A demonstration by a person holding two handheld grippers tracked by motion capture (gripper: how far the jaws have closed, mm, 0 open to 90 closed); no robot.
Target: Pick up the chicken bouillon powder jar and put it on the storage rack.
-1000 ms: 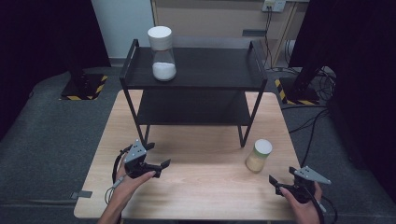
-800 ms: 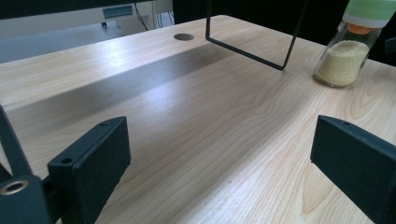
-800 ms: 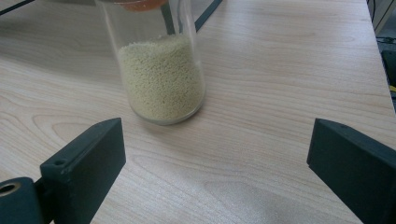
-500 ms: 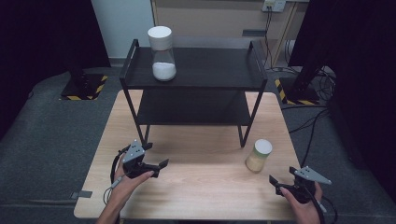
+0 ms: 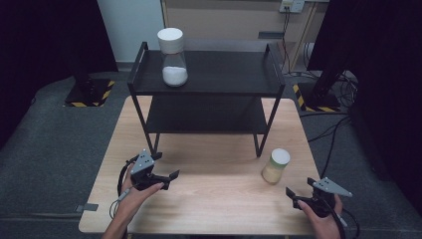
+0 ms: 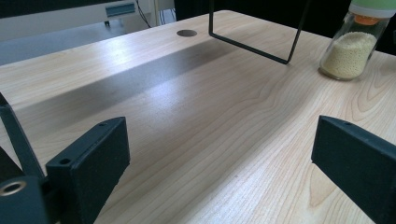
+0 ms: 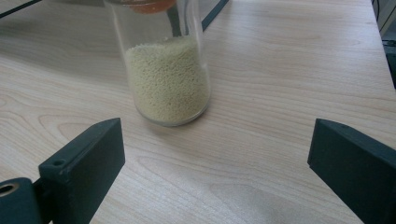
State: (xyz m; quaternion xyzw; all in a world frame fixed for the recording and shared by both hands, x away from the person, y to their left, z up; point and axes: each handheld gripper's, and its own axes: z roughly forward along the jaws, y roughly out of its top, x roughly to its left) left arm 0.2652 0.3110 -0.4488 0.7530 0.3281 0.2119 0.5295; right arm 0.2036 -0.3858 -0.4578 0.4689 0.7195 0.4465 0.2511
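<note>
Right gripper (image 5: 297, 195) gapes wide and empty just short of the grain jar (image 5: 275, 166); left gripper (image 5: 168, 178) likewise.
Two jars: this one on the table (image 5: 219, 199), a white-lidded jar (image 5: 172, 56) atop one black shelf rack (image 5: 219, 74); no readable labels.

A pale wooden counter (image 5: 209, 199) stands on grey carpet (image 5: 54, 144); black curtains (image 5: 45, 35) hang at ten and two o'clock.
</note>
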